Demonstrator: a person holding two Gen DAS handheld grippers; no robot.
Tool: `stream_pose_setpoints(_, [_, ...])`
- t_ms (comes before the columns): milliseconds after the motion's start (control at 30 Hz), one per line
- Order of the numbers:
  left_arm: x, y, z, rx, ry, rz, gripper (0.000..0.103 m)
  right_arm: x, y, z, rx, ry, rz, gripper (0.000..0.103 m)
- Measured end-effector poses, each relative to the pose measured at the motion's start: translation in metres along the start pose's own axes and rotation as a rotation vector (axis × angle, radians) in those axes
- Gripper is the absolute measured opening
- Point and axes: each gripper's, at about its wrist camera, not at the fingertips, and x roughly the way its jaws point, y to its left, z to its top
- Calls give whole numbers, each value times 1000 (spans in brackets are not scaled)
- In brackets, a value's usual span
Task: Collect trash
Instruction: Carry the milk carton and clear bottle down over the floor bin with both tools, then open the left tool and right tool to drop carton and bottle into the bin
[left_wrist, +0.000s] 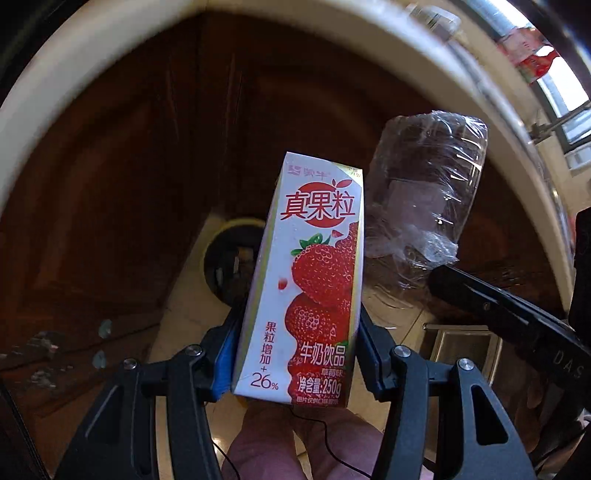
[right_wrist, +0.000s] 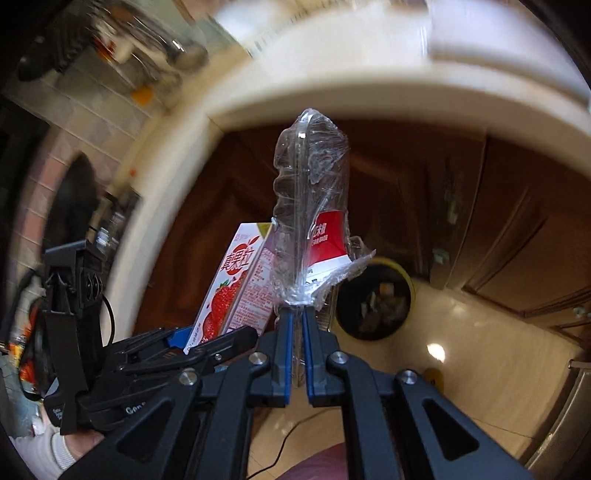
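we look from two wrist cameras, each just behind its own fingers and tilted steeply down past the counter edge (left_wrist: 92, 85) toward the floor. from the left wrist, the carton (left_wrist: 314, 280) fills the centre, very near, with the bin (left_wrist: 231, 258) behind it, far below. from the right wrist, the flattened bottle (right_wrist: 314, 218) stands close in the centre, the bin (right_wrist: 373, 299) just right of it and lower. both views share the bin, carton (right_wrist: 236, 284), bottle (left_wrist: 424, 184), counter edge (right_wrist: 332, 99) and brown cabinets (left_wrist: 129, 184). each view also catches the other gripper at its side.
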Motion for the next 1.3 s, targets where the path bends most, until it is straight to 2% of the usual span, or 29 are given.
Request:
stream_pose_setpoints(167, [111, 37, 1, -54, 84, 1, 54, 100, -48, -7, 8, 77, -51, 5])
stream_pose_setpoints(367, [224, 87, 12, -113, 170, 17, 54, 211, -91, -5, 11, 158, -80, 5])
stream_pose_setpoints(467, [272, 107, 19, -112, 232, 29, 55, 261, -109, -2, 21, 209, -93, 5])
stream_pose_setpoints(567, [295, 111, 15, -93, 249, 69, 55, 296, -120, 1, 32, 247, -100, 5])
stream_pose_setpoints(733, [304, 123, 22, -114, 245, 94, 57, 329, -132, 6, 54, 323, -100, 7])
stream_pose_setpoints(1033, [273, 125, 23, -96, 202, 101, 62, 350, -133, 9, 80, 407, -114, 8])
stream_pose_setpoints(1167, [264, 119, 17, -86, 202, 108, 62, 343, -128, 10, 54, 410, -122, 8])
stream_pose_setpoints(1300, [253, 118, 15, -84, 196, 106, 62, 319, -117, 15, 31, 394, -120, 8])
